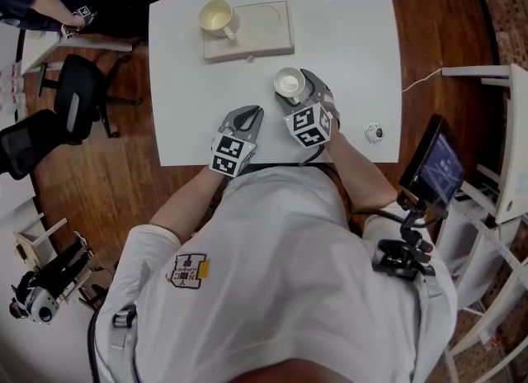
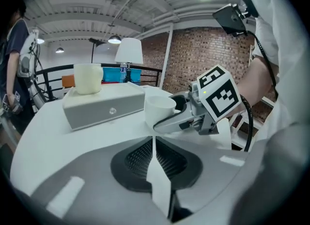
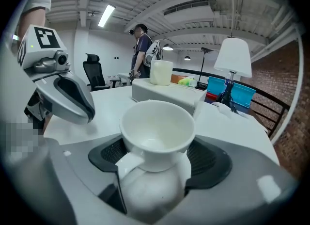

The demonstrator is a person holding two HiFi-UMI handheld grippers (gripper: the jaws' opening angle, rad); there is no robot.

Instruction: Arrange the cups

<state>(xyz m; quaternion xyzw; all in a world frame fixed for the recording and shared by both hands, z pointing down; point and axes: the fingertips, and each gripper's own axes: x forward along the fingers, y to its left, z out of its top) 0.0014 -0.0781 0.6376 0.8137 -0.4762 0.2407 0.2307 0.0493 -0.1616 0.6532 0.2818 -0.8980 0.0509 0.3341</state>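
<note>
White porcelain fills my right gripper: its jaws are closed around the body of the white cup, with the handle turned back toward me. My left gripper has its jaws pressed together on nothing and rests on the near side of the grey box, left of the held cup.

The cream cup already stands on the left end of the box top. My guess is that the bare right end is where this one goes. To do that well I'd carry the cup level and clear the box's near edge. I'd set it down flat, a gap away from the cream cup, and part the jaws only once it has settled (a tilted release could tip it).

The lower finger hides the cup's base, so I cannot tell whether it touches the table. A small round object lies right of the box, too small to name.
</note>
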